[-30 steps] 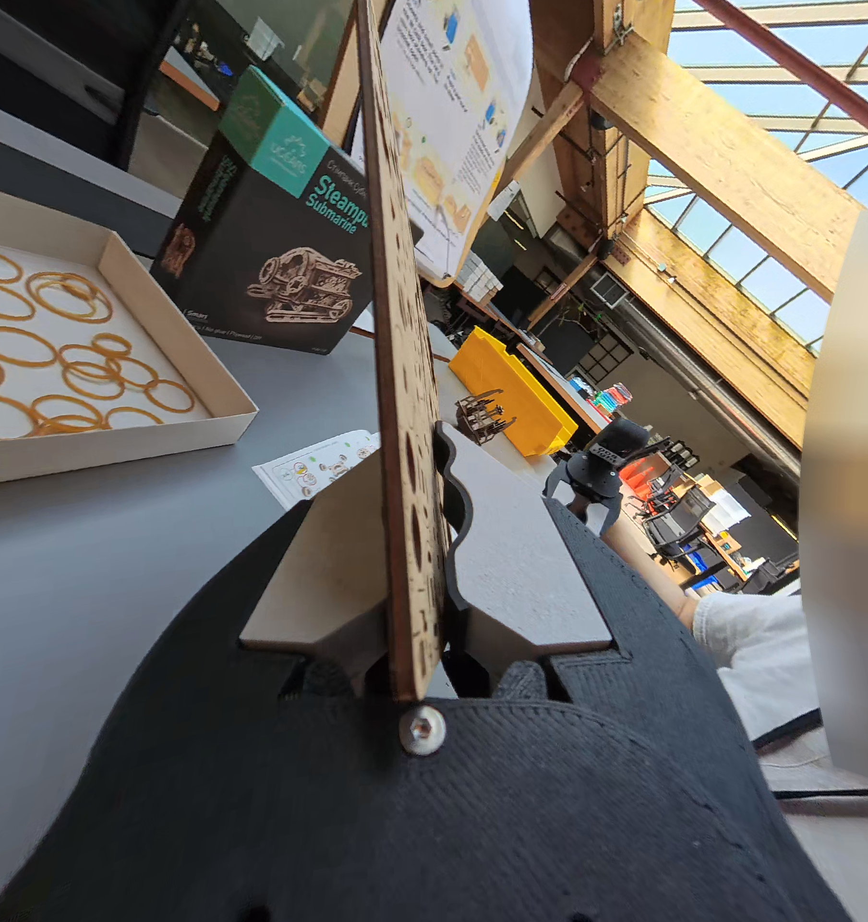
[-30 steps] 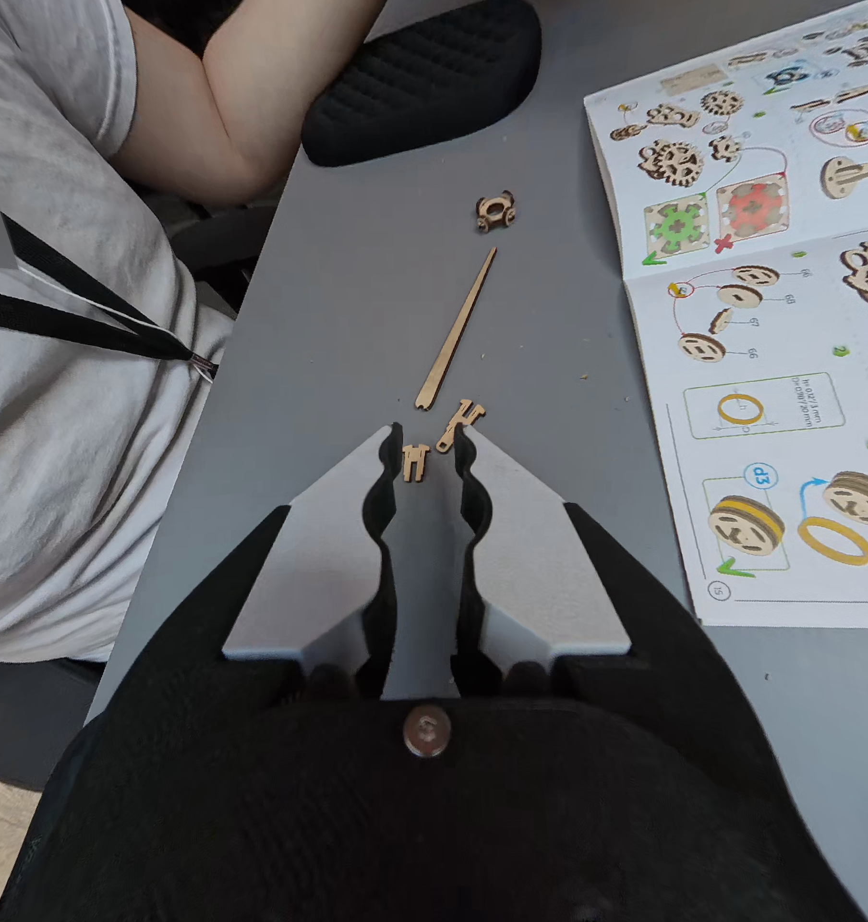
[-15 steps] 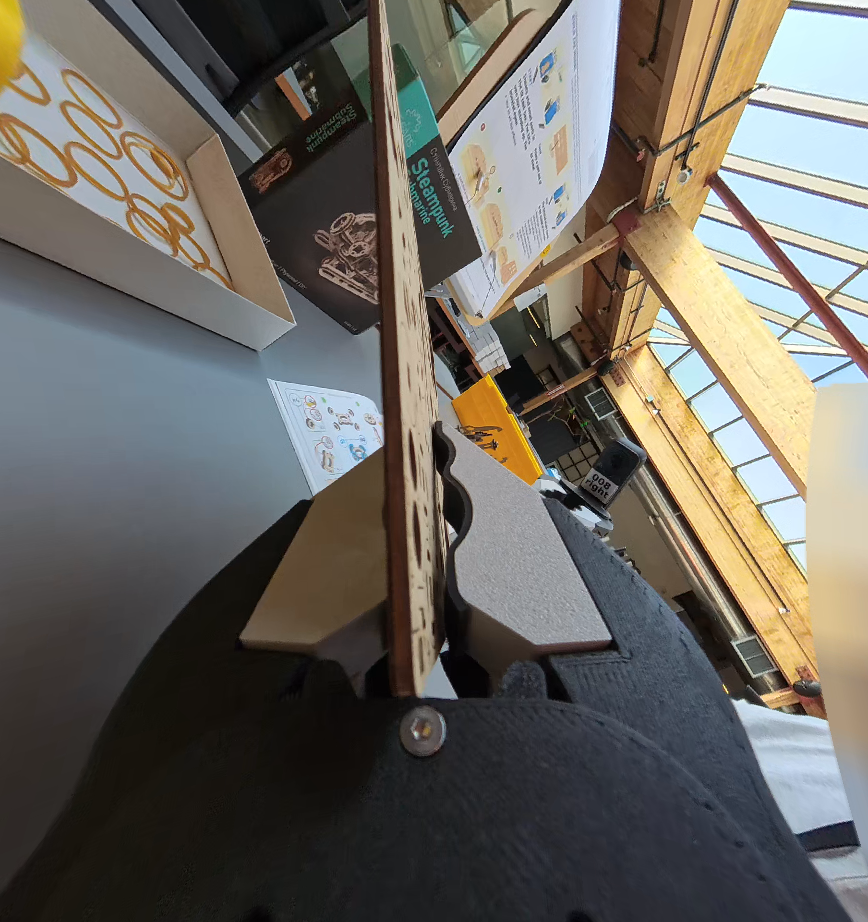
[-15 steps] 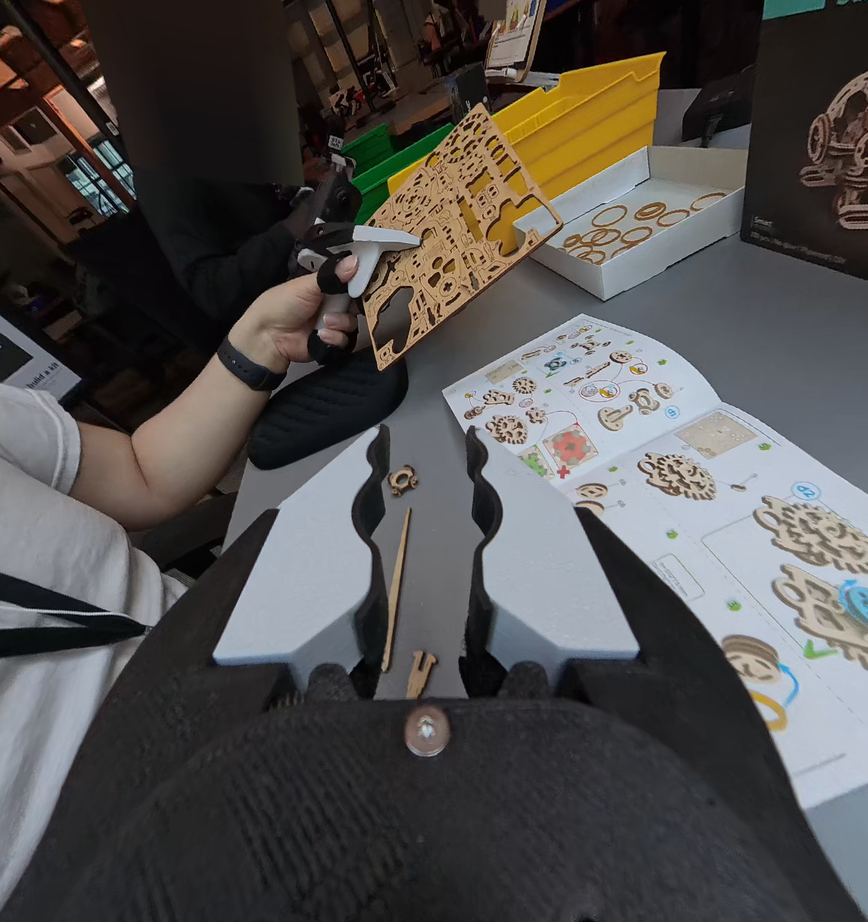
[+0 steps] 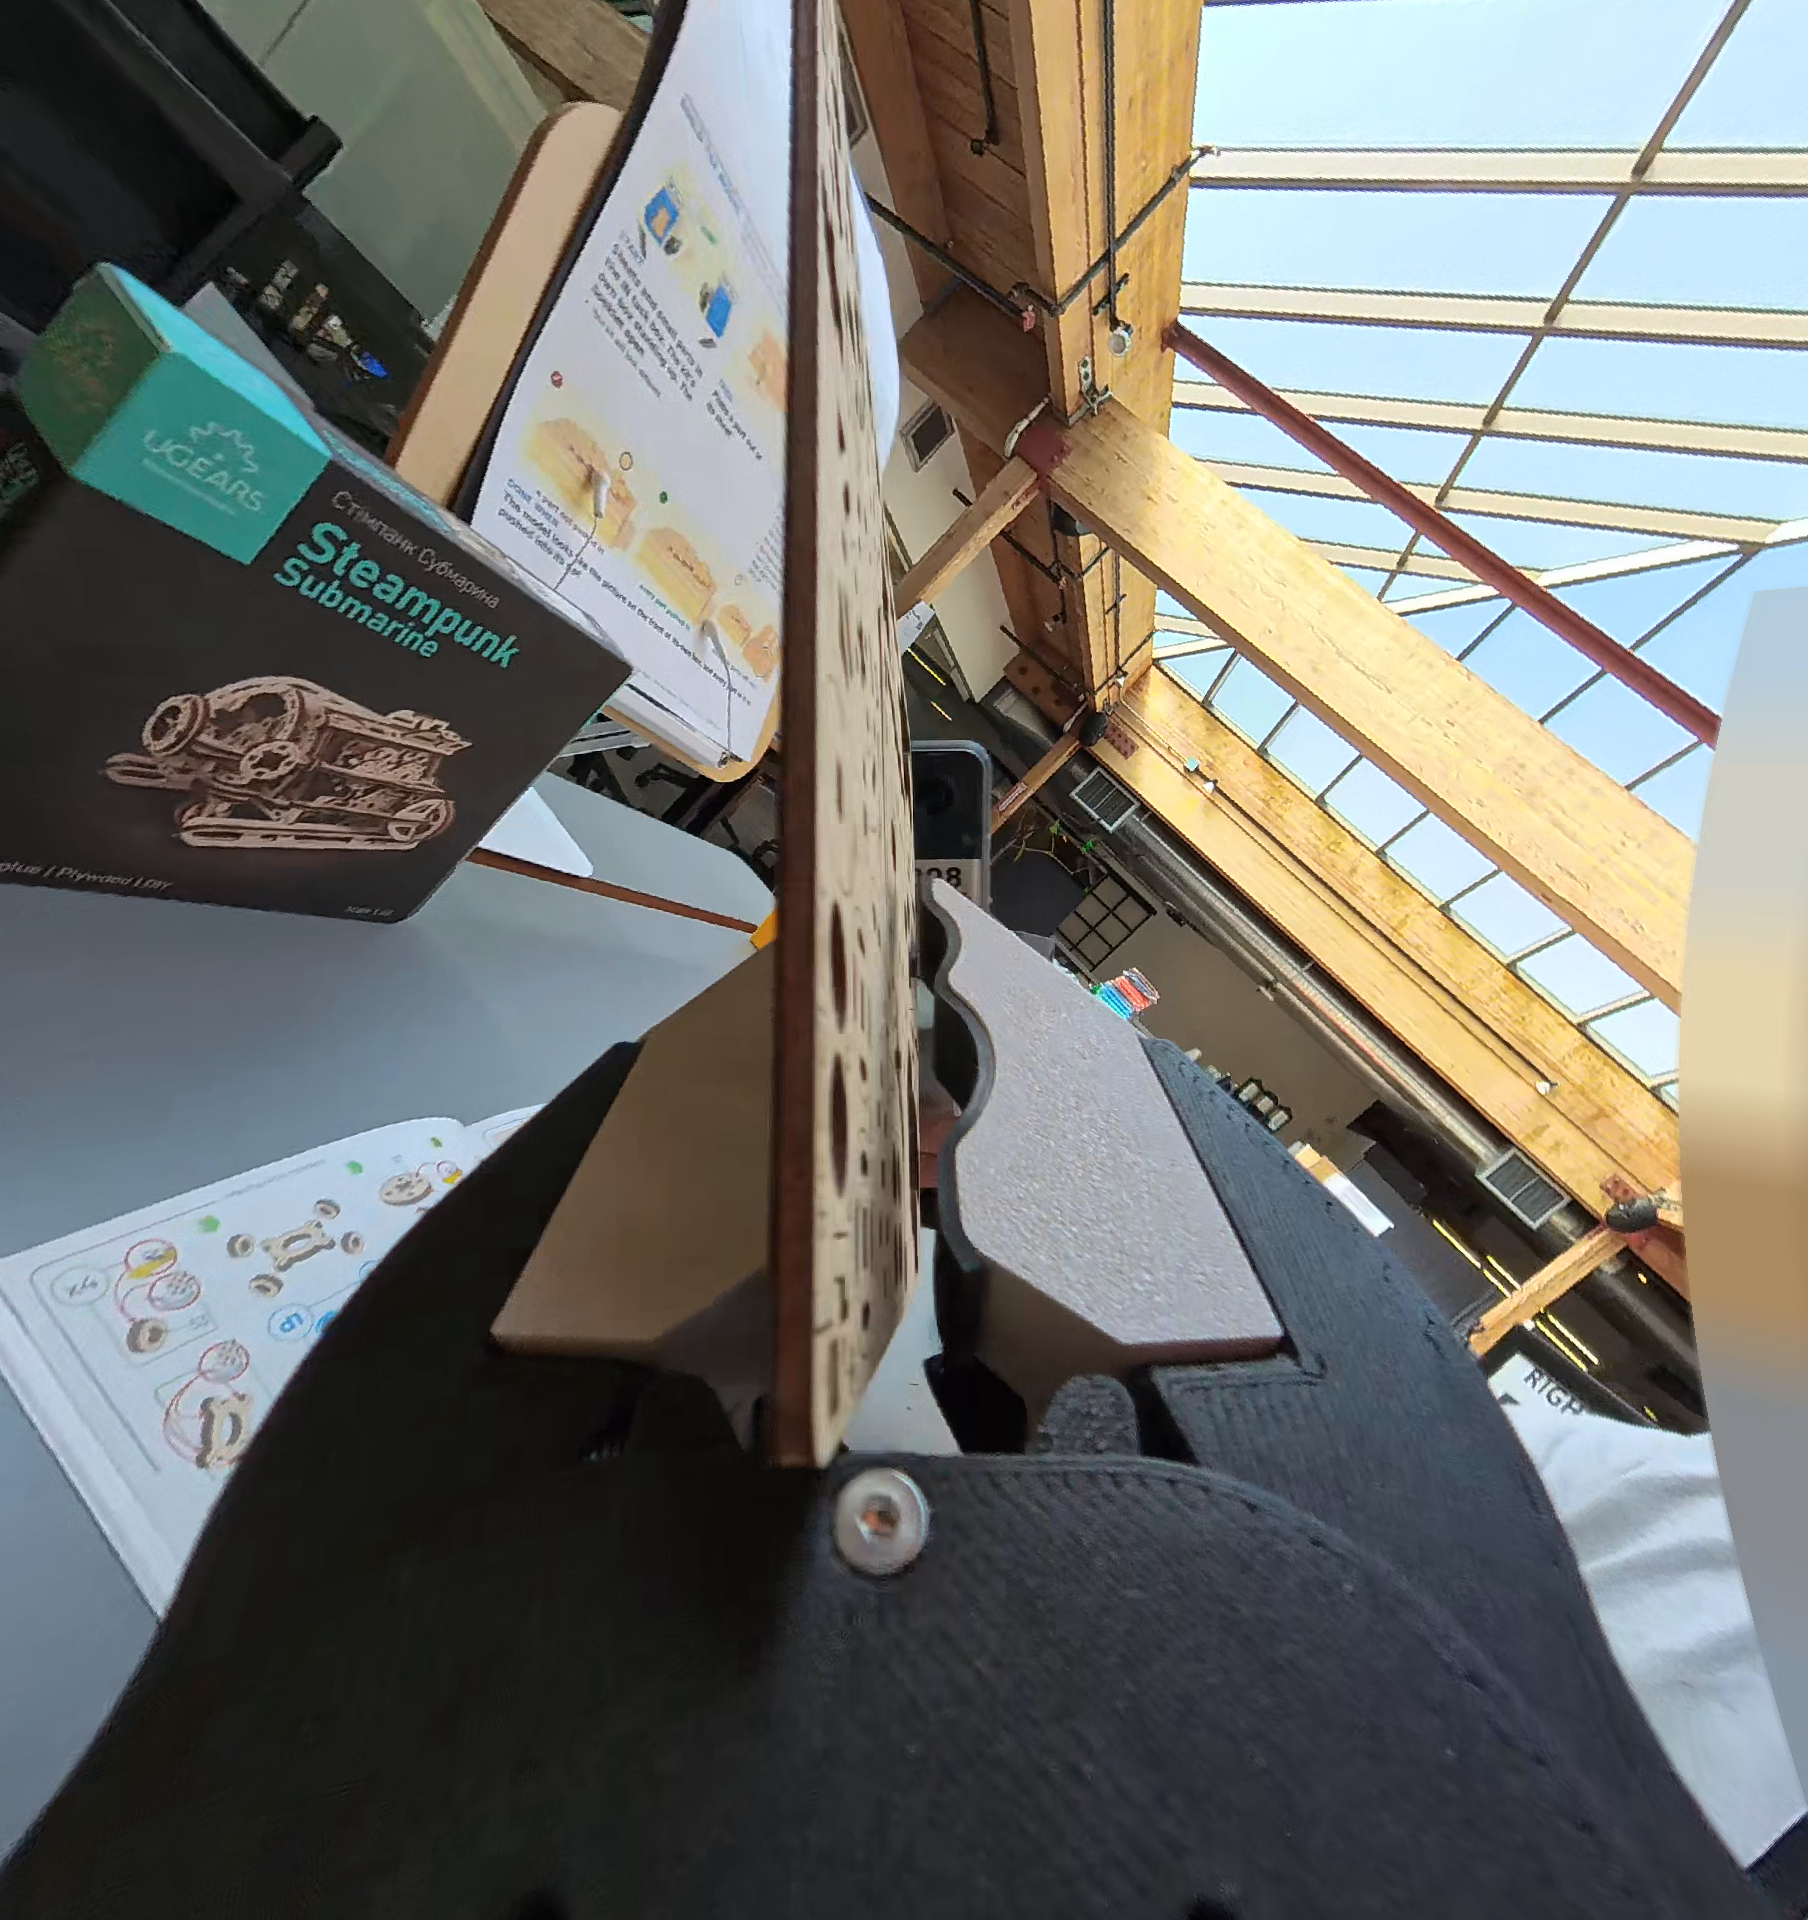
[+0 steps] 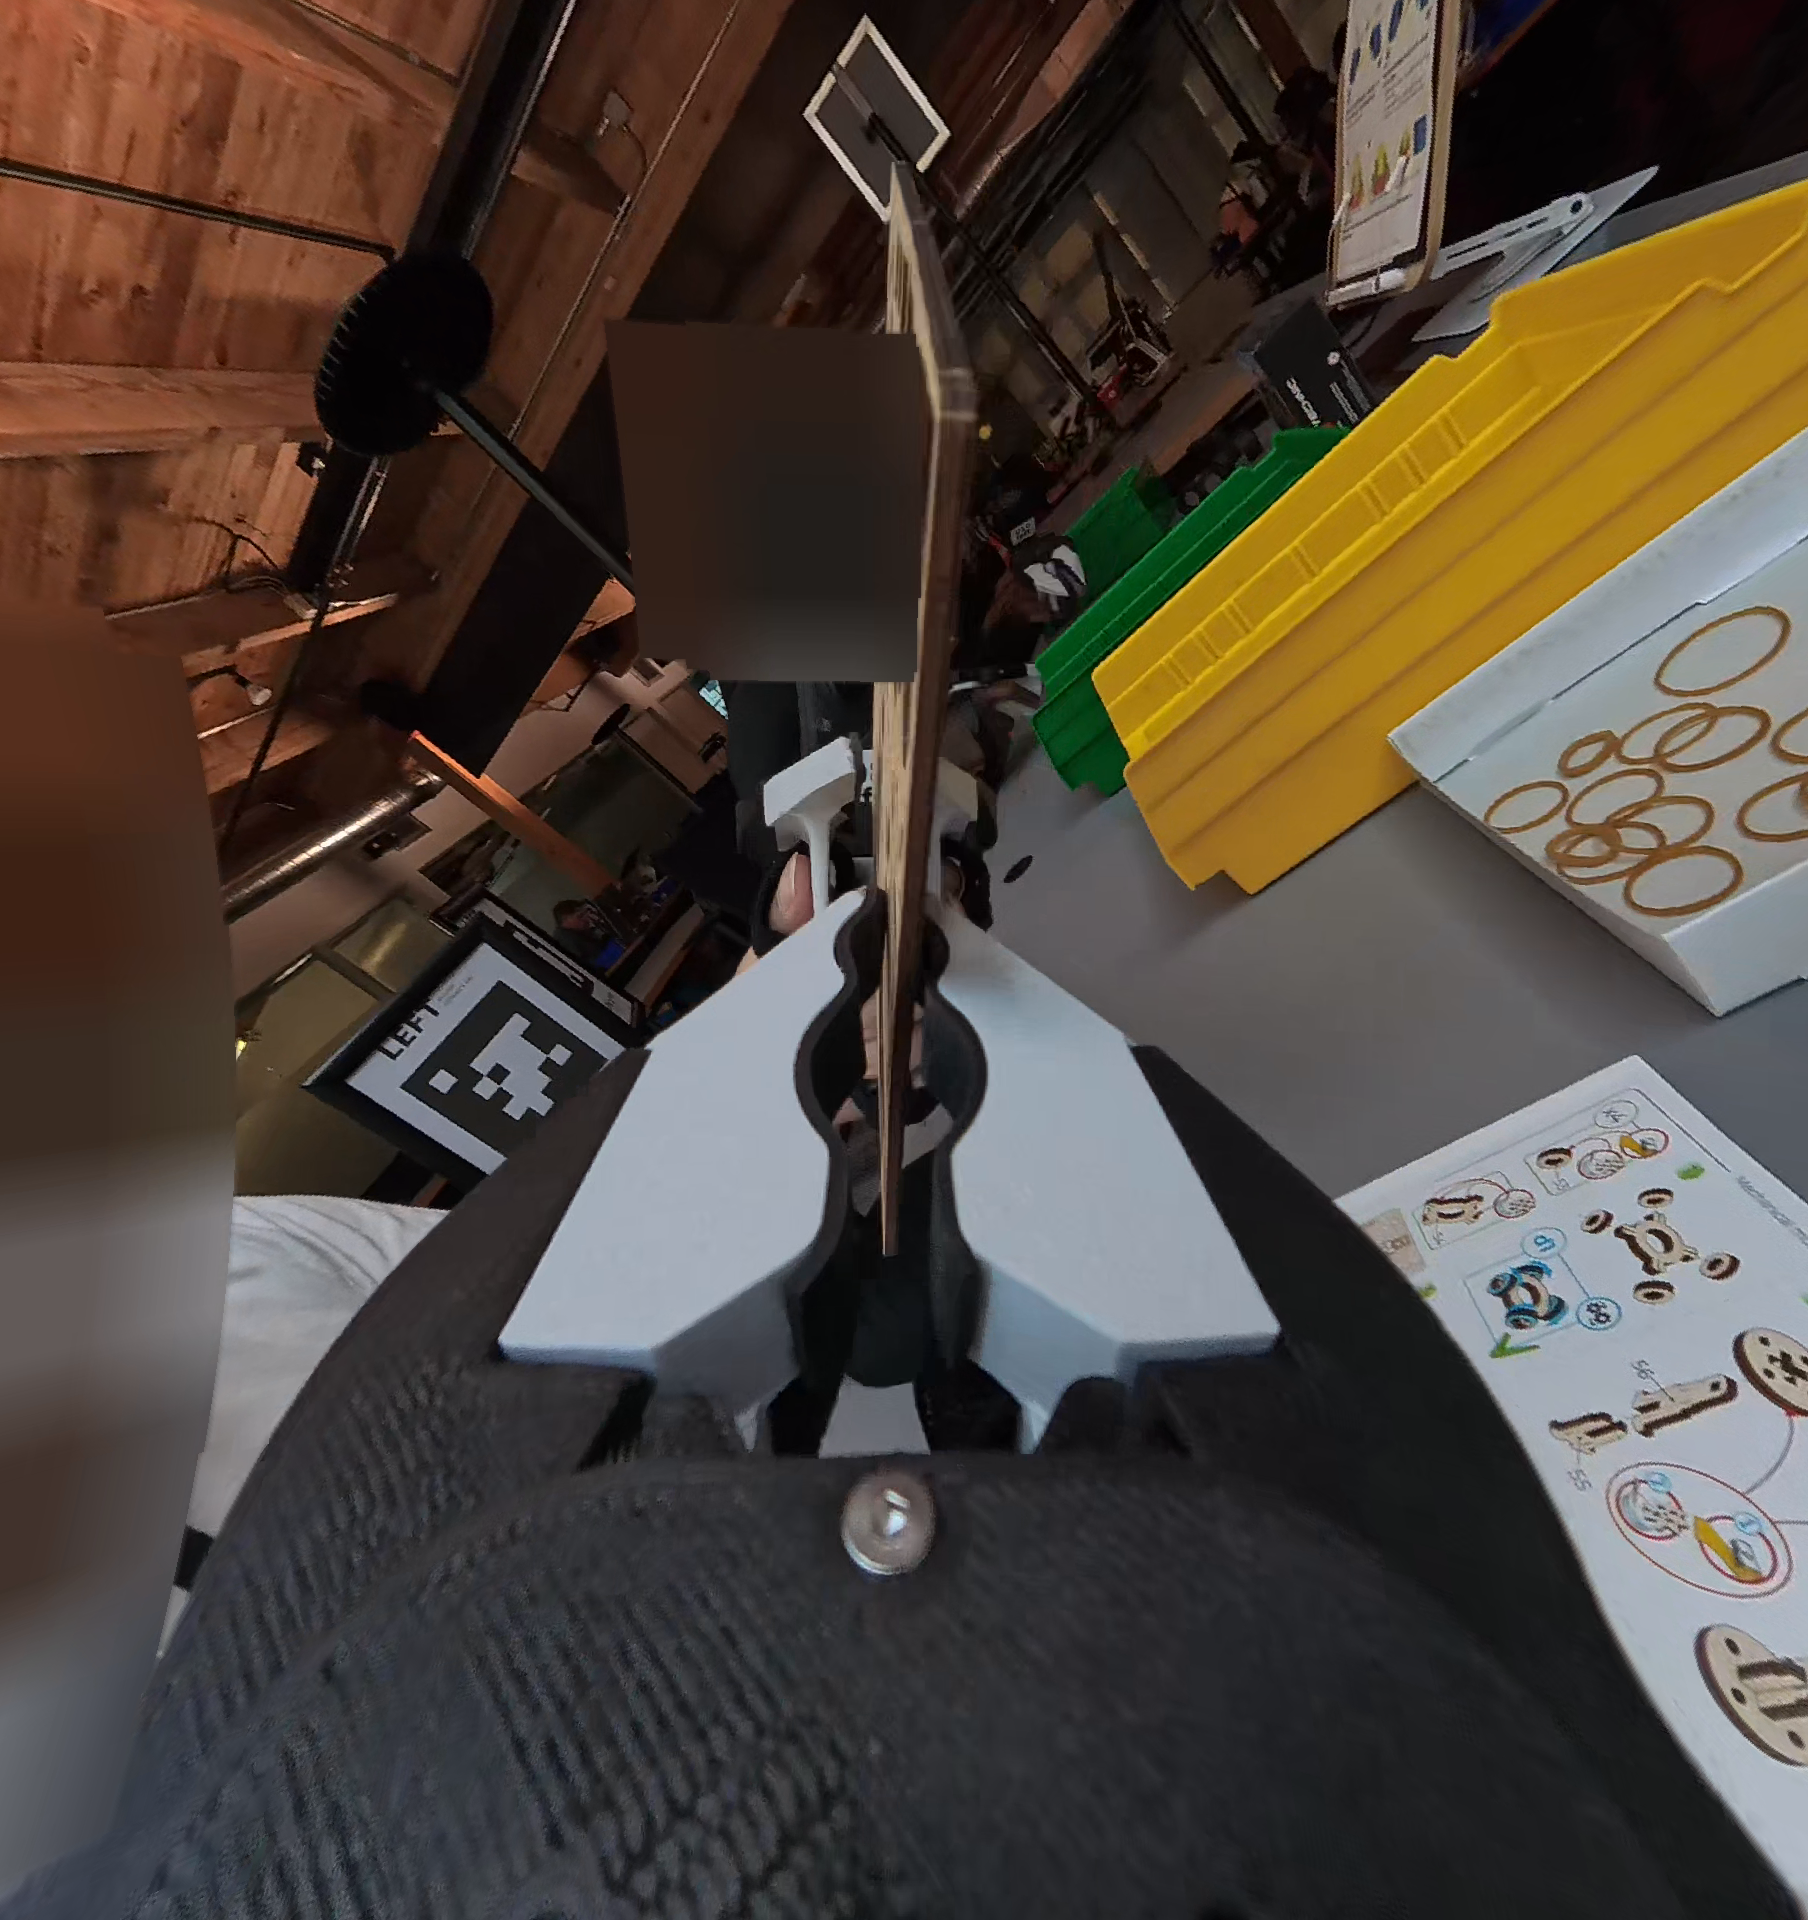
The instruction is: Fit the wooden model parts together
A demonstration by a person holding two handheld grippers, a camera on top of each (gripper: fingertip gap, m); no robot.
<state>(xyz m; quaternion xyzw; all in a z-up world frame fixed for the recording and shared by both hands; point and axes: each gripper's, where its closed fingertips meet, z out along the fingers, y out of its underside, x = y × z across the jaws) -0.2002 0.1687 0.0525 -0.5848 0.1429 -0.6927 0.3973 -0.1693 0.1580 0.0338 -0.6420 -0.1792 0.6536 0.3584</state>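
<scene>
A thin wooden sheet (image 5: 843,623) of laser-cut model parts is held up in the air, edge-on to both cameras. My left gripper (image 5: 858,935) is shut on its lower edge. In the right wrist view the same sheet (image 6: 931,312) runs between the fingers of my right gripper (image 6: 898,925), whose wavy pads are closed against both of its faces near the tips. Beyond the sheet, the left gripper's white fingers (image 6: 827,800) and the hand holding it show. The small loose wooden pieces on the table are out of view.
The open instruction booklet (image 6: 1658,1351) lies on the grey table (image 6: 1243,987). Yellow bins (image 6: 1451,520) and a green bin (image 6: 1118,582) stand behind it, beside a white tray (image 6: 1793,966) of rubber rings. The dark kit box (image 5: 235,675) and a paper stand (image 5: 651,416) are at the back. My hands' fingertips stand some 5 centimetres from each other.
My right gripper rose from the small pieces on the table, came up to the sheet and closed on it. My left gripper kept hold of the sheet and turned it.
</scene>
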